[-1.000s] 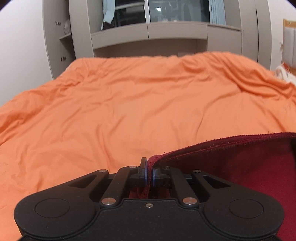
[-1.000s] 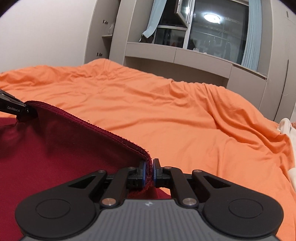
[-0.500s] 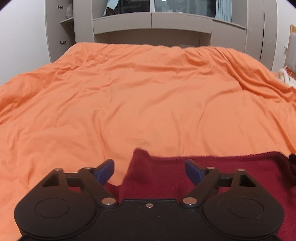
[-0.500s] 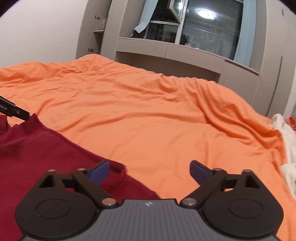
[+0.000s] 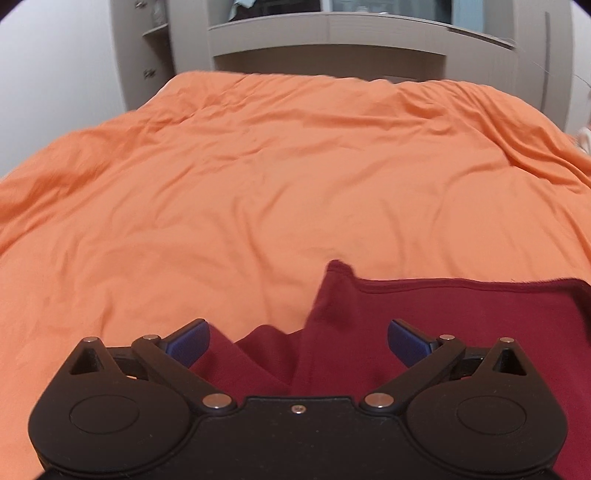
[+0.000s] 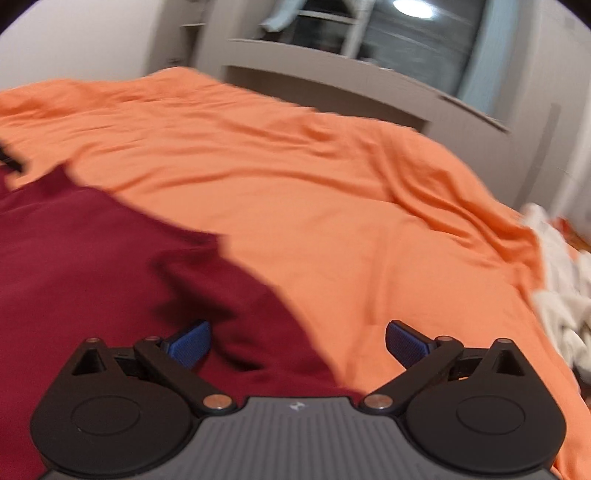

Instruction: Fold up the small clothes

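A dark red garment [image 5: 443,325] lies on the orange bed cover [image 5: 258,184], one corner poking up in a small peak. My left gripper [image 5: 297,332] hovers over its left end, jaws opening wide; cloth lies between the blue pads [image 5: 188,341] but touches neither. In the right wrist view, which is blurred, the same garment [image 6: 92,258] spreads to the left. My right gripper [image 6: 297,328] is over its right edge, jaws also opening, with the cloth below and free of the pads [image 6: 190,343].
The orange cover [image 6: 332,184] stretches far ahead, wrinkled. A heap of white clothes [image 6: 561,295] lies at the bed's right edge. A grey shelf unit [image 5: 332,33] and a window [image 6: 406,37] stand beyond the bed.
Both grippers were shut on the garment's top edge and holding it up; both have opened wide and let go. The garment has dropped flat onto the cover, and both cameras have tipped down and moved forward.
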{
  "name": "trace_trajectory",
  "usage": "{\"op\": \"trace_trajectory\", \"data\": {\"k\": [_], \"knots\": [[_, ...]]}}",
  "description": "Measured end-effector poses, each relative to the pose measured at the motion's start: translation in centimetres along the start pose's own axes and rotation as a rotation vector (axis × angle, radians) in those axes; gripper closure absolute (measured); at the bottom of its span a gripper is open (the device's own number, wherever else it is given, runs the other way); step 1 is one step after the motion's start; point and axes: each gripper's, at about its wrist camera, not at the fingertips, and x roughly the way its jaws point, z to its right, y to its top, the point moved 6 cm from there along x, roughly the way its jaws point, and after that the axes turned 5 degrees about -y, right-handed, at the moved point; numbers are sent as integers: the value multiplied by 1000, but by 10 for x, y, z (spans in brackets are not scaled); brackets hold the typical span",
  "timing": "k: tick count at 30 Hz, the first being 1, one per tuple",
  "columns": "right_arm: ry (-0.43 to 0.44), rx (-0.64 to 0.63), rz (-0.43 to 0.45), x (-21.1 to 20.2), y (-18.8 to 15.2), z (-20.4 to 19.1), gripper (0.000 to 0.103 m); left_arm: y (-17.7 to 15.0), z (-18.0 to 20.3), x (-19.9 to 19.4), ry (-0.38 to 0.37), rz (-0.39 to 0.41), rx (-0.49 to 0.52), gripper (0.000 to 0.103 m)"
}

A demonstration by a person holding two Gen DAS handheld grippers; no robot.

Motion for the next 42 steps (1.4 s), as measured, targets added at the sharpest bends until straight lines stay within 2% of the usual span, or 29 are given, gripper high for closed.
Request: {"op": "trace_trajectory", "data": {"k": [4, 8, 12, 15, 18, 25, 29, 33, 36, 39, 42], "knots": [[-109, 116, -36, 26, -6, 29, 0, -6, -18, 14, 81, -42, -45, 2], [-116, 186, -55, 26, -12, 44, 0, -8, -31, 19, 93, -61, -98, 2], [-137, 166, -37, 2, -6, 42, 0, -8, -34, 18, 90, -58, -110, 2], [-123, 175, -31, -30, -6, 34, 0, -7, -33, 16, 100, -66, -116, 2], [-82, 183, -33, -67, -18, 19, 0, -5, -33, 8, 48, -61, -145, 1], [-140, 235, -57, -133, -63, 3, 0, 0, -28, -25, 2, -5, -166, 1], [-80, 273, -33, -161, -69, 0, 0, -20, -19, -58, 0, 51, -134, 1], [-56, 231, -97, -161, -79, -9, 0, -59, -20, -96, 56, 97, -136, 1], [-115, 200, -119, -154, -84, -11, 0, -78, -24, -119, 43, 99, -188, 1], [-166, 227, -125, -152, -89, -5, 0, -91, -31, -141, 26, 119, -232, 1], [-188, 233, -121, -155, -94, -2, 0, -101, -34, -153, -12, 117, -259, 1]]}}
